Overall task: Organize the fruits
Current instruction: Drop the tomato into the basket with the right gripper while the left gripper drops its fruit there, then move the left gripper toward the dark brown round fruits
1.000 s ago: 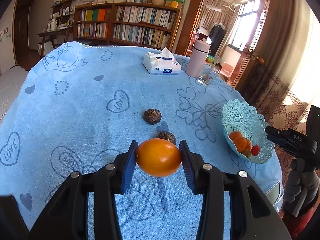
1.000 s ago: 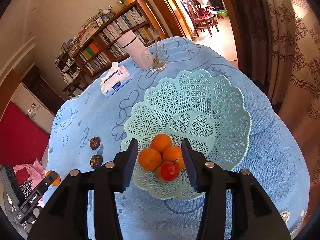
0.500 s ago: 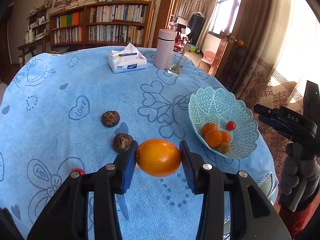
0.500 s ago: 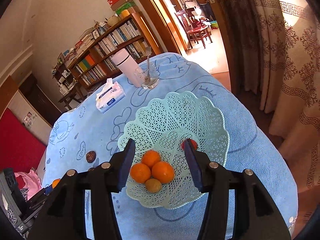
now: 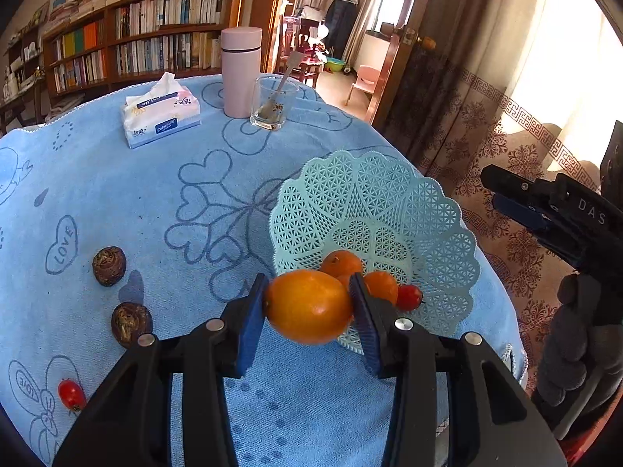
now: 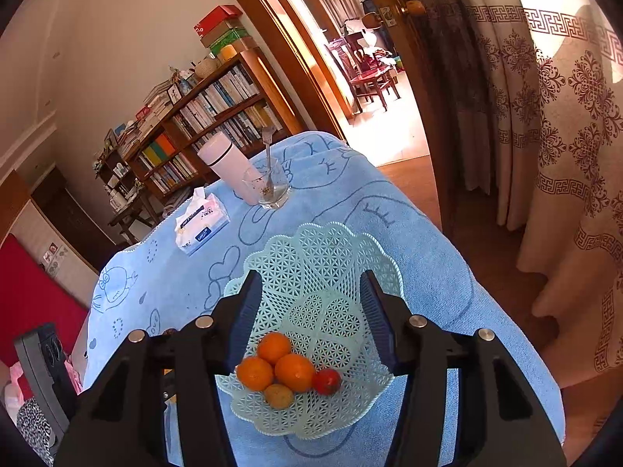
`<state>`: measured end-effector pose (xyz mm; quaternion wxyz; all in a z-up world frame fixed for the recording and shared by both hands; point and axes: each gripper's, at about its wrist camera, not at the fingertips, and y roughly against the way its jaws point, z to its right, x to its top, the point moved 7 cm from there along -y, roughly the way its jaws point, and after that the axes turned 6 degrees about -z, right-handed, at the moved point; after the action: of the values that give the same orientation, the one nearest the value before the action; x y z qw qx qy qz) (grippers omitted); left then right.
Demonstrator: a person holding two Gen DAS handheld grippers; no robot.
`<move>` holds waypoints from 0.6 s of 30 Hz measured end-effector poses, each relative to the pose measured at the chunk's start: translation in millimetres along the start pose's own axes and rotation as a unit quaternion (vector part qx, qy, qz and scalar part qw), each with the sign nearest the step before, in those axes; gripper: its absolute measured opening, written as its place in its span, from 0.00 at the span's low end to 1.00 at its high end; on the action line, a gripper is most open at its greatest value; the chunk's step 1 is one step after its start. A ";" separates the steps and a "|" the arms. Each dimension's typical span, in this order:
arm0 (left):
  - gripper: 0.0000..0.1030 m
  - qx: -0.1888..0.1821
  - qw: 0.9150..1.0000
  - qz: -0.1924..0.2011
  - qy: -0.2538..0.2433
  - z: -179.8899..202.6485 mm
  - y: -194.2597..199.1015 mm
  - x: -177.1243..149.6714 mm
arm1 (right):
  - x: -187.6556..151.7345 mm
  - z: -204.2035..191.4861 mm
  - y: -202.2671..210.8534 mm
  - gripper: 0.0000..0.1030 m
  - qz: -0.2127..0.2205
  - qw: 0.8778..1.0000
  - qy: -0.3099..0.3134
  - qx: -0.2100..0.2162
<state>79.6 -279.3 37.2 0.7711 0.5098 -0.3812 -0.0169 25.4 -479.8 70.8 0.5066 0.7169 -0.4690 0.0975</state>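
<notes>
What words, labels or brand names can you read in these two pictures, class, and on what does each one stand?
"LOVE": inside a heart outline printed on the blue tablecloth.
"LOVE": again in a smaller shape on the cloth near the cherry tomato.
"DAS": white letters on the black body of the right claw.
"Color Life", roughly: blue label on the tissue pack; its other print is too small to read.
Book spines on the bookshelf: too small to read.

Home living/dining room: full bookshelf [image 5: 148,43], table under a blue cartoon-print towel cloth [image 5: 163,202], tissue pack [image 5: 159,114], patterned curtains [image 6: 564,155], doorway to a furnished side room.
</notes>
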 end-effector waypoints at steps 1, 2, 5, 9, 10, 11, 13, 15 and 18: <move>0.42 -0.003 1.000 -0.003 -0.003 2.8 -5.4 3.4 | 0.8 1.8 -1.0 0.54 -0.001 1.000 -0.003 0.000; 0.42 -0.004 1.000 -0.006 -0.005 5.1 -11.0 6.7 | 1.5 3.7 -2.0 0.54 -0.001 1.000 -0.006 -0.001; 0.42 -0.004 1.000 -0.005 -0.012 11.6 -24.3 17.2 | 2.1 7.5 -4.4 0.54 -0.004 1.000 -0.010 -0.002; 0.72 -0.010 1.000 0.020 -0.004 12.1 -22.2 26.9 | 0.8 9.0 -8.2 0.54 -0.008 1.000 -0.011 -0.005; 0.72 -0.010 1.000 0.028 -0.004 10.7 -18.7 28.8 | 0.5 9.2 -9.6 0.54 -0.009 1.000 -0.011 -0.005; 0.72 -0.007 0.999 0.031 -0.003 8.5 -16.3 30.0 | 0.1 9.2 -10.5 0.54 -0.011 1.000 -0.011 -0.005; 0.72 0.002 0.999 0.038 0.006 0.0 -10.8 31.8 | -0.8 8.6 -12.8 0.54 -0.013 1.000 -0.010 -0.006; 0.72 0.013 0.999 0.044 0.018 -11.8 -4.3 31.6 | -1.9 7.1 -12.8 0.54 -0.014 1.000 -0.009 -0.006; 0.75 0.049 0.997 0.048 0.035 -34.3 4.3 28.1 | -3.7 2.3 -10.4 0.54 -0.012 1.000 -0.003 -0.005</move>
<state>118.6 -262.4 50.1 0.7579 0.5281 -0.3788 0.0567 30.6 -479.0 60.8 0.5095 0.7201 -0.4628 0.0869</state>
